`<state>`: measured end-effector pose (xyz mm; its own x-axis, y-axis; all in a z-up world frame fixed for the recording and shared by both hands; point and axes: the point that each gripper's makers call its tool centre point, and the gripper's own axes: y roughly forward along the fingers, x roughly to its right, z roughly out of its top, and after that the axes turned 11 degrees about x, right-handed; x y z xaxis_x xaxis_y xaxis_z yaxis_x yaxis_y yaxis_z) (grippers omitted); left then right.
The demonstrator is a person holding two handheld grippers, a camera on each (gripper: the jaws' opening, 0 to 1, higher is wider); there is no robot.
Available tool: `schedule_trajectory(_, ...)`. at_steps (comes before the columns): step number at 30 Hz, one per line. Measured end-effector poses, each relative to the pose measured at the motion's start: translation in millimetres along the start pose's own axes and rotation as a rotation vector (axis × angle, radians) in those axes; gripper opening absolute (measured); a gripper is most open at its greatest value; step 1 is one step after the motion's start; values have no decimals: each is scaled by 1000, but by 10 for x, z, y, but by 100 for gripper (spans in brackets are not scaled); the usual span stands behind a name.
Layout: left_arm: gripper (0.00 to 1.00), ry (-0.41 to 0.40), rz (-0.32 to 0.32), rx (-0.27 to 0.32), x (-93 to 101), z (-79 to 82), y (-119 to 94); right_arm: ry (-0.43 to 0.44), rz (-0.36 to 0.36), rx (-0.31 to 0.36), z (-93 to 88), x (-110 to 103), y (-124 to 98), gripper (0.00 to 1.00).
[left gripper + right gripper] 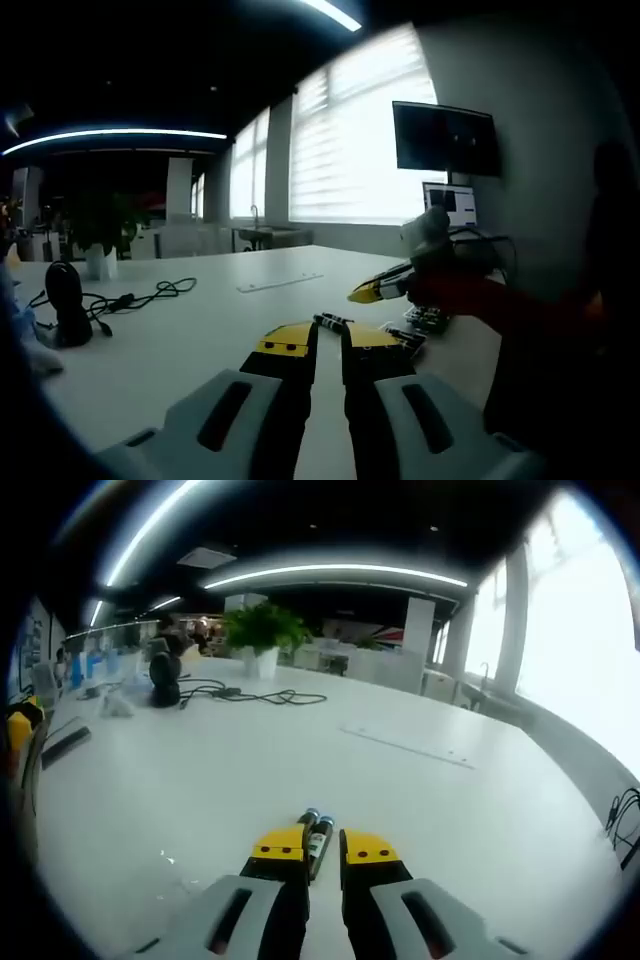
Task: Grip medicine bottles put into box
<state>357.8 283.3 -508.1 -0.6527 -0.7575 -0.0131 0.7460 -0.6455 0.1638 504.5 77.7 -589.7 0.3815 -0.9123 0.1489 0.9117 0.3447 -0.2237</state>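
Two yellow-tipped jaws of your left gripper (328, 338) stand nearly together with nothing between them, low over the smooth white table (180, 350). Just past their tips lie small dark bottles (333, 321); beyond and right of those, your right gripper (375, 291) comes in. Far left sits a black rounded device (66, 300) with a looping cable (140, 297).

Ahead of your right gripper (321, 846), two slim dark bottles (316, 834) lie side by side in the narrow gap between its jaws; whether the jaws press them, you cannot tell. Far ahead stands a leafy plant (262, 632) in a white pot.
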Motion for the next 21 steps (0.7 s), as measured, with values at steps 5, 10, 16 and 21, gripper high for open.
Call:
schedule_trajectory(5, 4, 1, -4, -3, 6, -9, 3, 5, 12, -36, -93, 6, 133, 8)
schedule_trajectory(10, 4, -9, 2, -5, -16, -23, 3, 16, 33, -78, -169, -25, 237, 9)
schedule_trajectory(16, 4, -11, 3, 3, -27, 1, -11, 8, 26, -119, -251, -29, 310, 10)
schedule_trajectory(21, 4, -9, 5, 1, -36, -3, -14, 4, 28, -148, -313, -44, 366, 10)
